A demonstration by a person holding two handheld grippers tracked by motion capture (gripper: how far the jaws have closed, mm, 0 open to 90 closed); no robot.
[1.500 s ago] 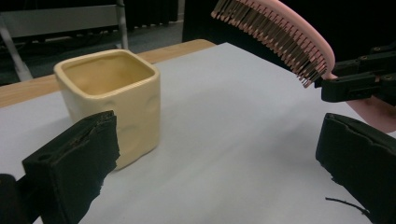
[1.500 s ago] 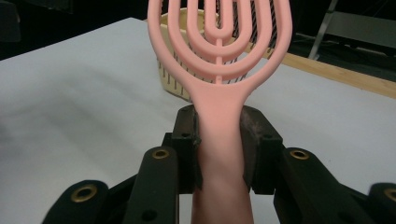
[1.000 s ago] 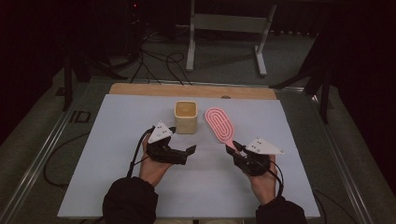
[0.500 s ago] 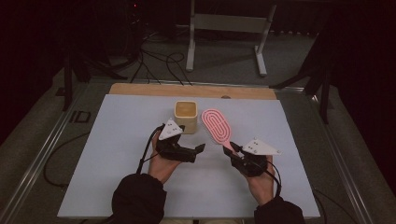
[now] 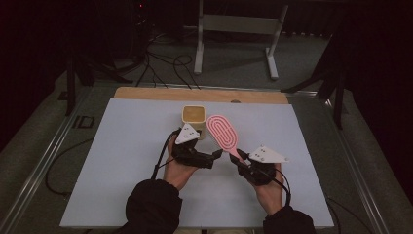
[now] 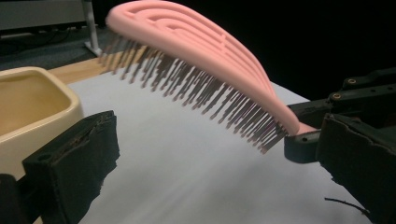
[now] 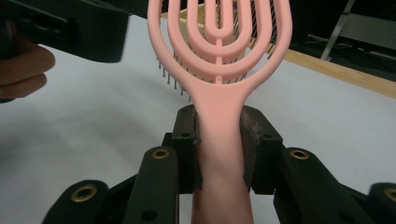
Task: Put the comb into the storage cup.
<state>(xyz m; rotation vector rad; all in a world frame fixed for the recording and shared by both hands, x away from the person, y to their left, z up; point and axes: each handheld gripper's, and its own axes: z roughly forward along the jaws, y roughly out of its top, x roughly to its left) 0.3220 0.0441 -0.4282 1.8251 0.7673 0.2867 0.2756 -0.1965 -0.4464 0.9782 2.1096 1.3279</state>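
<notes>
Right tool [image 5: 237, 157] pinching the handle of a pink hairbrush [image 5: 222, 133], pads pressed against both sides of the handle, as seen in the right gripper view [image 7: 219, 140]. Brush head raised off the table [image 5: 122, 161], angled up and away from the right tool toward the far side, bristles pointing down and to the left. No brand, label or writing readable on the pink hairbrush [image 7: 219, 42], just an open looped rib pattern on its back.

Left tool [image 5: 216, 155] spread, nothing between its pads, pointing toward the right tool and close to it, just below the brush head. In the left gripper view, pink hairbrush [image 6: 201, 51] above and ahead of the left tool [image 6: 219, 154], dark bristles hanging down, apart from the pads.

Cream square cup [image 5: 194, 115] just beyond the left tool, standing upright on the table, close beside the brush head on its left; no print or marking legible on the cream square cup [image 6: 32, 102].
</notes>
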